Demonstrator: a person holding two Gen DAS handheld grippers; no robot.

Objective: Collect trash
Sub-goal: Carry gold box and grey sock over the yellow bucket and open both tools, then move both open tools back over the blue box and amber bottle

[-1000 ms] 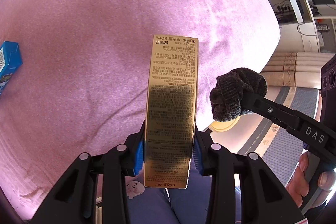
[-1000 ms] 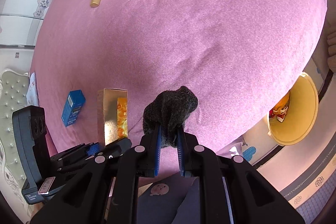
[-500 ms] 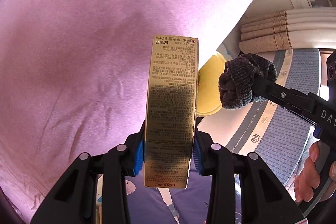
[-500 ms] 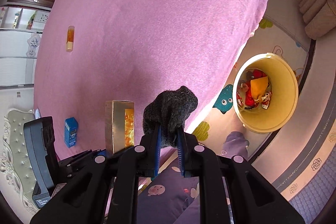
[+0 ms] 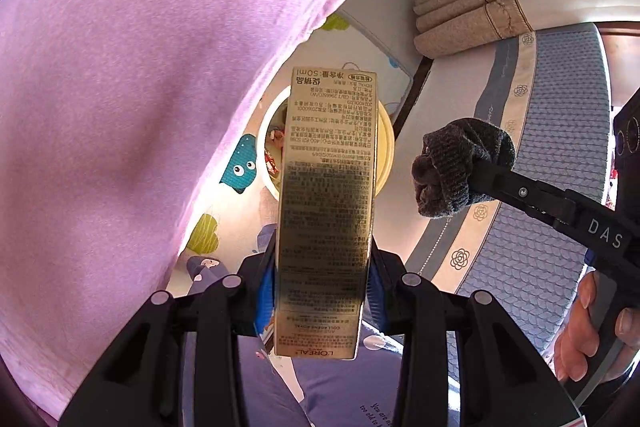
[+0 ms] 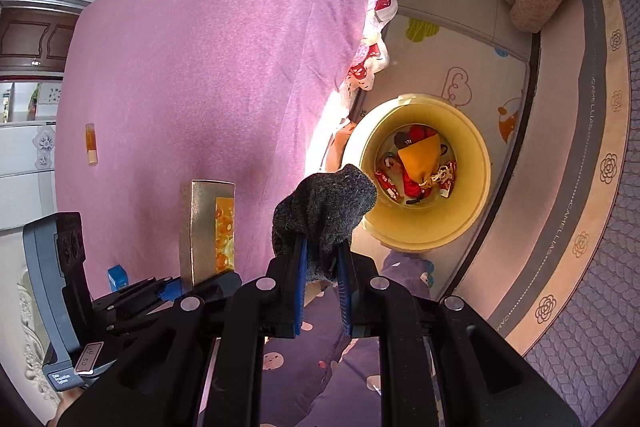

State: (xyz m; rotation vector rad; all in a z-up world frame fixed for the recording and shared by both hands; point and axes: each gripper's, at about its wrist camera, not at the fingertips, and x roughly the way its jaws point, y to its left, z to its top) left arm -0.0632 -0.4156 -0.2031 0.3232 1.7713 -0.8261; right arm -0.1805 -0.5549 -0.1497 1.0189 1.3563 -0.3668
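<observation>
While clamped in the left gripper [image 5: 323, 281], gold carton [image 5: 326, 211] upright beside the pink bedspread [image 5: 140, 87] and above the yellow bin [image 6: 424, 183] on the floor mat, then right gripper [image 6: 322, 267] pinching a dark knitted sock [image 6: 324, 211] just short of that bin's rim.

Both grippers' fingers [image 5: 374, 291] clamped, downward-tilted.

Bright daylight, blown-out glare on floor mat [image 6: 460, 39] beside pink bed [image 6: 208, 67], gold box [image 5: 326, 211] reflective, lower half in shadow, strong fisheye bending, dark vignette at corners, focus sharp, no motion blur
</observation>
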